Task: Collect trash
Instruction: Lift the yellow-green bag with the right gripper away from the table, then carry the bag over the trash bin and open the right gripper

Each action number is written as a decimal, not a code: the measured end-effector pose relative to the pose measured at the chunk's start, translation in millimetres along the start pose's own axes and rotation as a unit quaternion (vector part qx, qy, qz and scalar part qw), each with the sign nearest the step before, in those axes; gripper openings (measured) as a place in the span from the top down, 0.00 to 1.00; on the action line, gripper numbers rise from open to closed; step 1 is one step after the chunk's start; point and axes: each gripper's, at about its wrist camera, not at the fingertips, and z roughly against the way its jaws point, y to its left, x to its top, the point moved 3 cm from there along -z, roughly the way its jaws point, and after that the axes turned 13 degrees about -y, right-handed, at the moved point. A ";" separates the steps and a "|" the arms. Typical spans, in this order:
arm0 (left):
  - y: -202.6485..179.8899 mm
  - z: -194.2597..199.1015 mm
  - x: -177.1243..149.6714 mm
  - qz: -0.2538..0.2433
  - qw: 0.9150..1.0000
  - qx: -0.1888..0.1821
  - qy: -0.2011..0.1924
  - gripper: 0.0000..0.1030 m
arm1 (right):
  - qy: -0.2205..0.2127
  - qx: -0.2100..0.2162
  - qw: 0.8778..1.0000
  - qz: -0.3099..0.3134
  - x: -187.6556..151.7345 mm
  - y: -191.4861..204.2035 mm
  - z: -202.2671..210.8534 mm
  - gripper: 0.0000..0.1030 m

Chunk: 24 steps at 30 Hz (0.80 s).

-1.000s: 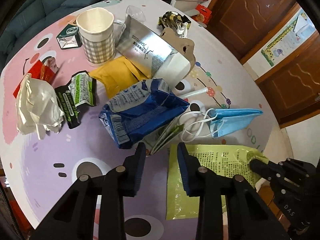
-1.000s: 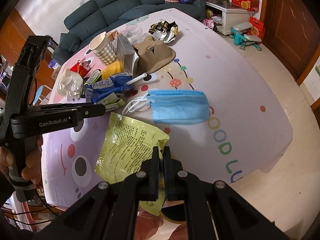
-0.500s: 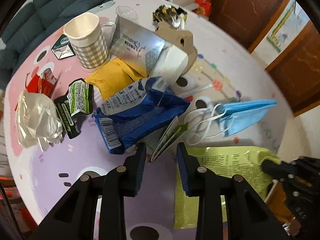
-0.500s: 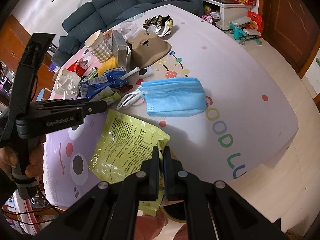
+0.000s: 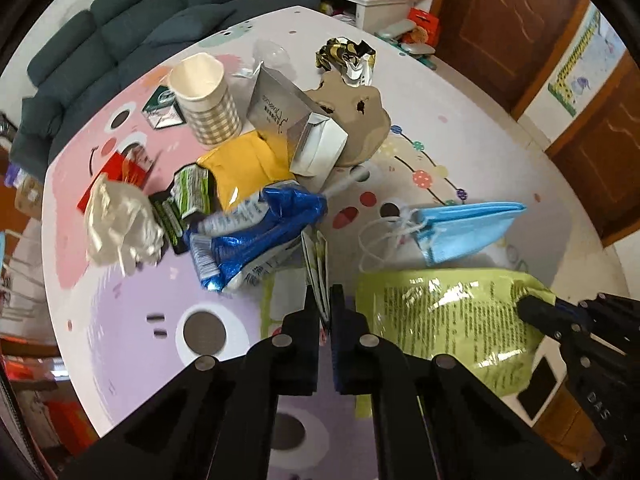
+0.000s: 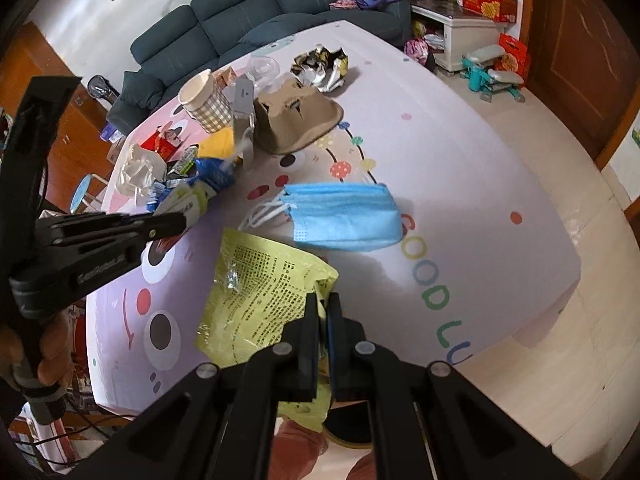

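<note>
**Yellow-green wrapper and folded packet pinched at the near edge**

Yellow-green, crinkled and printed with dark text, the wrapper (image 6: 264, 288) overhangs the bench's (image 6: 460, 184) near edge; the right gripper (image 6: 323, 316) is clenched on its corner, hiding that part. The left gripper (image 5: 325, 304) has just closed and now grips a thin folded packet (image 5: 316, 256), whose print is unreadable. Farther off lie a blue face mask (image 6: 344, 216) and blue foil bag (image 5: 260, 236). A dark sofa (image 6: 240, 12) stands beyond.
</note>
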 end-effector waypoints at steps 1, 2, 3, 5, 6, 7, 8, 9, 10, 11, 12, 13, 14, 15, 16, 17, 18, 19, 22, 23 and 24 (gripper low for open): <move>-0.8 5.3 -2.0 0.006 1.000 -0.002 0.000 0.98 | -0.003 0.000 1.000 0.003 1.8 0.2 3.0 0.97; -4.8 15.1 -5.1 0.010 1.000 -0.003 0.000 0.98 | -0.007 0.001 1.000 0.006 3.7 0.7 6.9 0.97; -7.1 21.2 -6.9 0.014 1.000 -0.004 -0.001 0.98 | -0.011 0.002 1.000 0.008 5.5 1.0 10.8 0.97; -9.0 31.2 -11.1 0.020 1.000 -0.004 -0.004 0.98 | -0.018 0.005 1.000 0.011 7.9 0.9 17.5 0.97; -10.7 36.7 -12.3 0.023 1.000 -0.004 -0.006 0.98 | -0.022 0.008 1.000 0.013 8.7 0.6 21.1 0.97; -13.5 44.0 -13.5 0.027 1.000 -0.001 -0.011 0.98 | -0.024 0.011 1.000 0.014 9.3 0.7 23.9 0.97; -14.8 50.5 -14.4 0.030 0.999 0.003 -0.016 0.98 | -0.027 0.015 0.999 0.015 9.7 0.3 27.2 0.97; -17.0 55.6 -14.9 0.032 0.999 0.007 -0.020 0.98 | -0.030 0.020 0.999 0.018 9.8 0.0 30.7 0.97; -19.1 61.0 -15.1 0.037 0.999 0.012 -0.024 0.98 | -0.031 0.025 0.999 0.021 9.7 0.0 33.5 0.97; -20.6 65.7 -16.1 0.041 0.999 0.015 -0.027 0.98 | -0.031 0.032 0.999 0.025 9.3 0.0 36.9 0.97; -21.8 72.8 -17.6 0.050 0.998 0.020 -0.030 0.98 | -0.029 0.041 0.998 0.031 8.7 0.5 40.0 0.97; -24.3 80.5 -19.4 0.062 0.997 0.024 -0.033 0.98 | -0.026 0.051 0.998 0.039 7.4 0.7 43.9 0.97; -27.3 88.6 -21.5 0.075 0.996 0.026 -0.037 0.98 | -0.025 0.057 0.997 0.047 6.3 1.3 47.2 0.97; -29.4 94.9 -23.4 0.085 0.995 0.027 -0.040 0.98 | -0.024 0.064 0.996 0.059 4.2 1.4 52.4 0.97; -32.1 100.9 -25.5 0.091 0.995 0.030 -0.043 0.98 | -0.024 0.071 0.995 0.072 2.5 1.2 57.8 0.97; -34.7 106.9 -28.5 0.095 0.994 0.034 -0.046 0.98 | -0.024 0.077 0.994 0.079 0.6 0.4 62.1 0.97; -38.5 114.4 -32.4 0.102 0.993 0.038 -0.050 0.98 | -0.023 0.084 0.992 0.087 -1.1 -1.0 66.2 0.97; -43.4 122.8 -38.5 0.111 0.992 0.042 -0.053 0.98 | -0.021 0.092 0.991 0.095 -3.1 -3.0 70.9 0.97; -56.6 139.9 -56.5 0.134 0.988 0.052 -0.056 0.98 | -0.016 0.111 0.987 0.116 -10.8 -9.3 82.7 0.97; -62.6 144.4 -64.8 0.143 0.987 0.054 -0.055 0.98 | -0.014 0.118 0.985 0.126 -14.5 -10.9 86.8 0.97; -66.2 145.4 -69.8 0.149 0.986 0.055 -0.055 0.98 | -0.012 0.124 0.982 0.139 -18.7 -13.0 91.0 0.97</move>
